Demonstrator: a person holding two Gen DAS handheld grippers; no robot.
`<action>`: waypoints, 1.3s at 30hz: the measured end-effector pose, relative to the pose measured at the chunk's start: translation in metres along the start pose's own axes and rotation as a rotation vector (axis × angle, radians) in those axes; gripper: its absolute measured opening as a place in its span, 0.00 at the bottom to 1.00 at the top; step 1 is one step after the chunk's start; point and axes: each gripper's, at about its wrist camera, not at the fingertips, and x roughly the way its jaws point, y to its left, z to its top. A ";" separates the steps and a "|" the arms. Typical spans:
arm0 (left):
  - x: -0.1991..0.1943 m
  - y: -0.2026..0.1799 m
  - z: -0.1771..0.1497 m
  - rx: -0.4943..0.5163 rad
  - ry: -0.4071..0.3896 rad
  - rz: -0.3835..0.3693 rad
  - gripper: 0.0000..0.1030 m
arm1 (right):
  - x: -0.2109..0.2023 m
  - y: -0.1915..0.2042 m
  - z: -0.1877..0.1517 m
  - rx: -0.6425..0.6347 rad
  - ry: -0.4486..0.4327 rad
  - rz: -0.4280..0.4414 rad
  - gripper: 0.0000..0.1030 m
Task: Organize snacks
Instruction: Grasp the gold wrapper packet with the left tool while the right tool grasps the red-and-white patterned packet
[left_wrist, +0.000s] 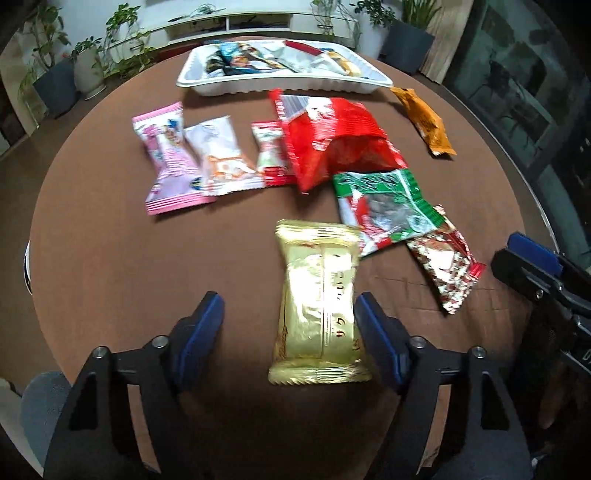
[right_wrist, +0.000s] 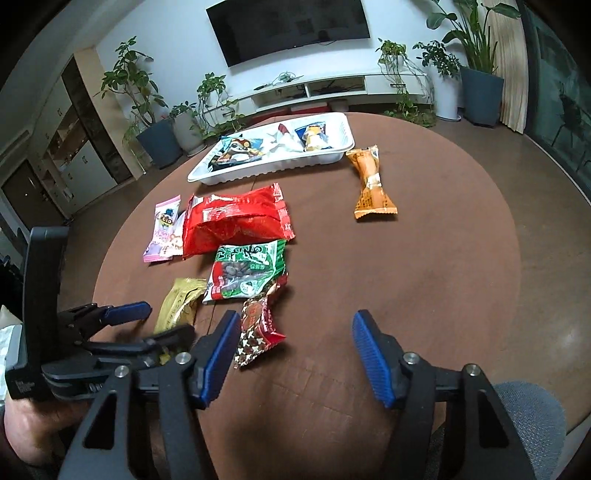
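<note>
A gold snack packet (left_wrist: 317, 306) lies on the round brown table (left_wrist: 110, 258) between the fingers of my left gripper (left_wrist: 286, 317). The right pad touches the packet's edge and the left pad stands apart from it, so this gripper is open. My right gripper (right_wrist: 295, 325) is open over bare table, and a red star-patterned packet (right_wrist: 258, 332) lies just beside its left finger. From the right wrist view, the left gripper (right_wrist: 162, 321) straddles the gold packet (right_wrist: 181, 302). A white tray (left_wrist: 280, 88) at the far side holds several snacks.
Loose on the table are a pink packet (left_wrist: 166, 158), a white packet (left_wrist: 218, 158), a big red bag (left_wrist: 328, 136), a green packet (left_wrist: 384, 203) and an orange packet (left_wrist: 424, 122). Potted plants (right_wrist: 155, 122) stand beyond the table. A grey chair (right_wrist: 528, 406) is at the near edge.
</note>
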 end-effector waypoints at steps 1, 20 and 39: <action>0.000 0.003 0.001 -0.002 -0.002 0.004 0.70 | 0.001 0.001 -0.001 -0.002 0.003 0.000 0.64; 0.000 0.013 0.006 0.097 -0.041 -0.059 0.28 | 0.033 0.038 0.002 -0.093 0.061 0.002 0.64; -0.006 0.022 -0.005 0.082 -0.065 -0.096 0.28 | 0.056 0.052 0.002 -0.181 0.144 -0.129 0.40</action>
